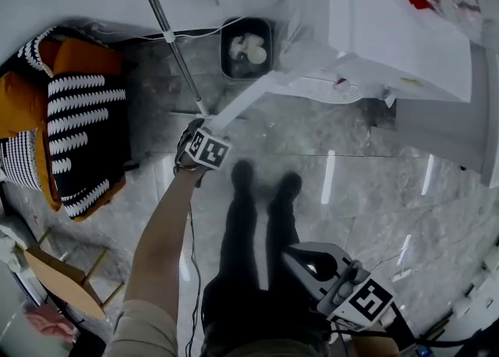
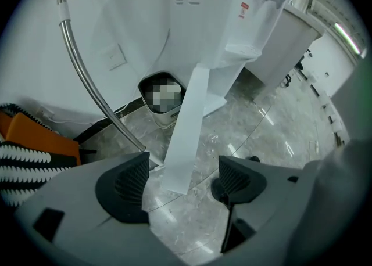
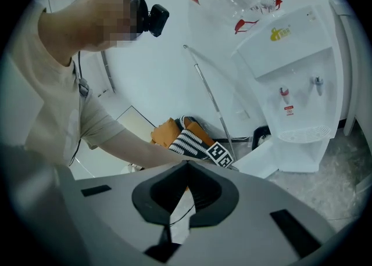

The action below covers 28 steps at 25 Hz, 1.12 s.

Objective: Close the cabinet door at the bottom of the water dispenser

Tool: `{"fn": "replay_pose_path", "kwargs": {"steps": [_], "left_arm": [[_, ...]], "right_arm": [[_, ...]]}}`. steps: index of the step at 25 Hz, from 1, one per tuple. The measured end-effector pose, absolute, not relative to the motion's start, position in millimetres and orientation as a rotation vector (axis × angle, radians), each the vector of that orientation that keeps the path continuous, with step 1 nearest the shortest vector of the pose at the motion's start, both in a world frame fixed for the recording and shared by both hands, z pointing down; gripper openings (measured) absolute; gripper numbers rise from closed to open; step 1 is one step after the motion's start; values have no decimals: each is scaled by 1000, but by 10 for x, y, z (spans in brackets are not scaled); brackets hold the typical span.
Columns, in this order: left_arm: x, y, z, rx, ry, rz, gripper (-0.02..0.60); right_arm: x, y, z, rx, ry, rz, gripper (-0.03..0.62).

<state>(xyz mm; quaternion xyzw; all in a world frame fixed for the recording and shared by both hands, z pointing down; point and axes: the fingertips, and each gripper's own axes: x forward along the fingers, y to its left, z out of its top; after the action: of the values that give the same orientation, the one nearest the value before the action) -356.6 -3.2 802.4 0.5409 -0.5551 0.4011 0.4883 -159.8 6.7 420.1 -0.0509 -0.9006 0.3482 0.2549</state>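
The white water dispenser (image 1: 390, 28) stands at the upper right of the head view, and its bottom cabinet door (image 1: 243, 100) hangs open, swung out to the left. My left gripper (image 1: 199, 134) is at the door's free edge and points steeply down. In the left gripper view the jaws (image 2: 183, 183) stand wide open, and the door's edge (image 2: 185, 137) shows in the gap just beyond the pads (image 2: 131, 186) without touching them. My right gripper (image 1: 295, 256) is low at the lower right, away from the door. Its jaws (image 3: 186, 172) are shut with nothing in them.
A dark waste bin (image 1: 248, 47) sits on the floor left of the dispenser, behind the door. A slanted metal pole (image 1: 168, 36) comes down next to the left gripper. An orange and striped cushion (image 1: 78, 121) lies at the left. The person's shoes (image 1: 265, 180) stand on the marble floor.
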Motion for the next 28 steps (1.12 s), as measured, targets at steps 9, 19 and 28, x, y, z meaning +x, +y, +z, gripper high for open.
{"fn": "replay_pose_path", "kwargs": {"steps": [9,19,28], "left_arm": [[-3514,29,8429,1257,-1354,1049,341],[-3261,-21,8535,1233,-1320,913,339],[-3003,-21,8618,1245,-1254,906,337]], "right_arm": [[-1449,14,4544,-133,-2422,1000,9],[-1396,-185,4636,-57,-2462,1119,8],[-1382,-224,4707,-26,-2463,1165,8]]}}
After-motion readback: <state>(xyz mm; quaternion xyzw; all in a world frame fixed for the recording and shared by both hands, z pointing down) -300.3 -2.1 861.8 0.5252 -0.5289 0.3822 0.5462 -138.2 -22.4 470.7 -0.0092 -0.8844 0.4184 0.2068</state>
